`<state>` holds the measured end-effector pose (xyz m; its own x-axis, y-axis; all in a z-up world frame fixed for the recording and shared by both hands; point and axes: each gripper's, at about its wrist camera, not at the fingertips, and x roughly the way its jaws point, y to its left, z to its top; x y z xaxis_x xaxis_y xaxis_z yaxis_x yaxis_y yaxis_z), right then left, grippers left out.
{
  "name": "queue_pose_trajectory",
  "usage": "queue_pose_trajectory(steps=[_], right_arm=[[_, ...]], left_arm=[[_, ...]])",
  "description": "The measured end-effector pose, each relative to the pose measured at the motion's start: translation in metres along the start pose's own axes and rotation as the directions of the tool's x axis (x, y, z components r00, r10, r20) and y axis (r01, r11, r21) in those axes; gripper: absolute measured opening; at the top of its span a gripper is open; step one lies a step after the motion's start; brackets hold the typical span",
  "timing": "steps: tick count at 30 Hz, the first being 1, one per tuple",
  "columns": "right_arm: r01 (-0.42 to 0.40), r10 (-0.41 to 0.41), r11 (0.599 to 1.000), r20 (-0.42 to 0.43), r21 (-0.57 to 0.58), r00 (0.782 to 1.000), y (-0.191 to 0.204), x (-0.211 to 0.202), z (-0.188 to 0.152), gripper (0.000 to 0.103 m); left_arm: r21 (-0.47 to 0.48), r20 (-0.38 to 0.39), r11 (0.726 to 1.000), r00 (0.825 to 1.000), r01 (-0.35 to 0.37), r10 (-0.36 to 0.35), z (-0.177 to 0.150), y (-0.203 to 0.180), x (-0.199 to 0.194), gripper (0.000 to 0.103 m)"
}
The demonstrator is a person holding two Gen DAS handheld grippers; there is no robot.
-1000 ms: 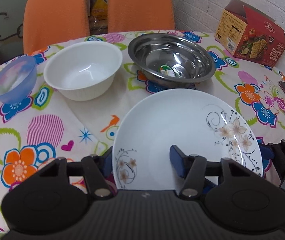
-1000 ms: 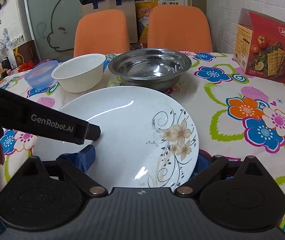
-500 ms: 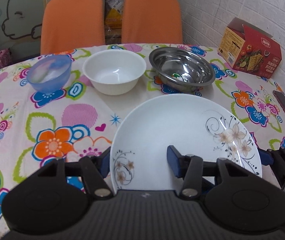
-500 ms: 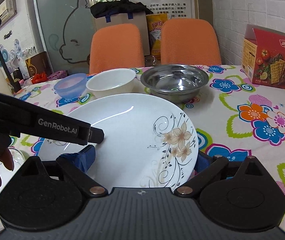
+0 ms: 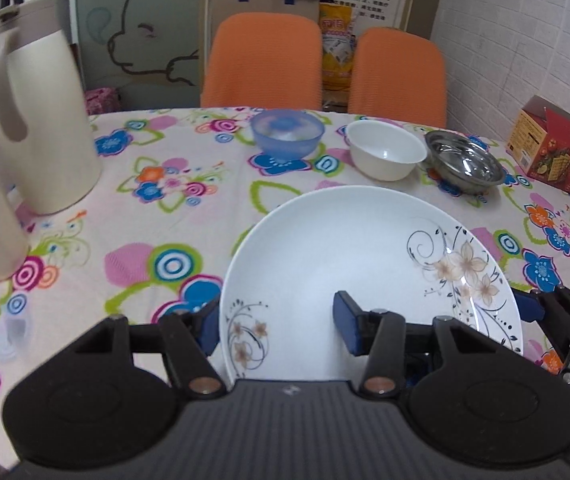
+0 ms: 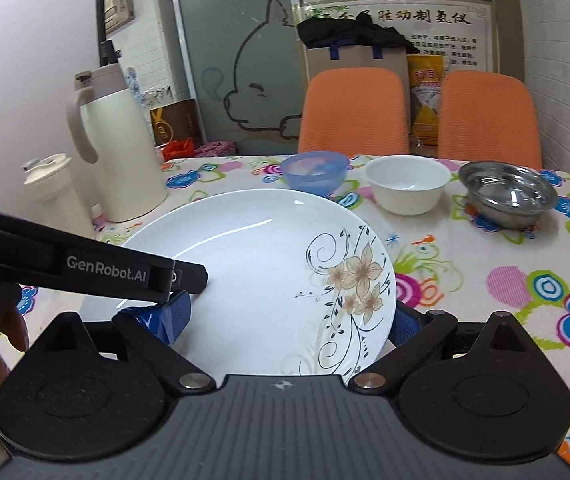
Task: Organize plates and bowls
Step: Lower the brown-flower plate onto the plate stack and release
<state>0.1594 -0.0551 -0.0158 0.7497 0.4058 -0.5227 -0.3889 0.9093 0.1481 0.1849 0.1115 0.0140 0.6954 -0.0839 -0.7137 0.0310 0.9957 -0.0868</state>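
Left wrist view shows one white plate (image 5: pixel 349 256) with flower prints, lifted above the tabletop (image 5: pixel 189 216) near its front edge, pinched at its near rim by the left tongs (image 5: pixel 279 320), one blue pad above and one beneath. Right wrist view shows the right tongs (image 6: pixel 289 316) gripping the same plate's rim likewise. Three bowls line the far edge, just beside one another: one blue bowl (image 5: pixel 287 136), one white bowl (image 5: pixel 385 156), one steel bowl (image 5: pixel 463 166). Two cream jugs (image 5: pixel 41 120) stand near the left edge; one red box (image 5: pixel 553 150) sits at the right edge.
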Motion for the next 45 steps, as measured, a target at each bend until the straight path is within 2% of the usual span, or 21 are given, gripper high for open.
queue_pose_trajectory(steps=[4, 8, 17, 19, 21, 23, 27, 31, 35, 40, 45], right_arm=[[-0.027, 0.026, 0.999, -0.037, -0.019, 0.999, 0.020, 0.005, -0.011, 0.087], [-0.021, 0.019, 0.999, -0.074, -0.029, 0.997, 0.029, 0.009, -0.022, 0.087], [0.006, -0.015, 0.997, -0.105, -0.077, 0.994, 0.032, 0.013, -0.033, 0.086], [-0.002, -0.005, 0.998, -0.102, -0.064, 0.995, 0.030, 0.013, -0.032, 0.086], [0.006, -0.011, 0.998, -0.083, -0.068, 0.996, 0.029, 0.010, -0.031, 0.085], [0.044, -0.048, 0.994, -0.036, -0.101, 0.998, 0.031, 0.002, -0.028, 0.085], [0.036, -0.037, 0.994, -0.005, -0.104, 0.999, 0.030, -0.005, -0.023, 0.085], [0.010, -0.011, 0.998, -0.014, -0.060, 1.000, 0.020, -0.006, -0.023, 0.085], [0.007, -0.007, 1.000, -0.029, -0.003, 1.000, 0.002, -0.007, -0.025, 0.085], [0.054, -0.053, 0.996, -0.020, 0.067, 0.998, -0.035, -0.015, -0.025, 0.085], [0.139, -0.137, 0.983, -0.025, 0.120, 0.990, -0.082, -0.023, -0.023, 0.085]], left_arm=[[-0.042, -0.020, 0.999, 1.000, -0.018, 0.017, -0.020, 0.022, -0.003, 0.050], [-0.067, -0.040, 0.998, 0.999, -0.006, 0.003, -0.035, 0.033, 0.003, 0.049], [-0.030, -0.018, 1.000, 1.000, 0.003, -0.004, -0.046, 0.029, 0.005, 0.049], [-0.048, -0.020, 0.999, 1.000, 0.014, -0.015, -0.045, 0.032, 0.004, 0.053], [-0.058, -0.010, 0.998, 1.000, 0.018, -0.018, -0.045, 0.035, 0.000, 0.062], [-0.045, 0.039, 0.999, 0.999, -0.018, 0.020, -0.043, 0.035, -0.009, 0.070], [-0.024, 0.111, 0.999, 0.993, -0.049, 0.051, -0.035, 0.033, -0.027, 0.072], [-0.015, 0.123, 0.999, 0.992, -0.038, 0.040, -0.031, 0.029, -0.032, 0.072], [-0.009, 0.091, 1.000, 0.996, -0.011, 0.012, -0.031, 0.022, -0.022, 0.073], [-0.008, 0.044, 0.999, 0.999, 0.031, -0.030, -0.025, 0.005, -0.006, 0.074], [0.034, 0.021, 0.998, 0.998, 0.052, -0.053, -0.010, -0.024, 0.012, 0.075]])
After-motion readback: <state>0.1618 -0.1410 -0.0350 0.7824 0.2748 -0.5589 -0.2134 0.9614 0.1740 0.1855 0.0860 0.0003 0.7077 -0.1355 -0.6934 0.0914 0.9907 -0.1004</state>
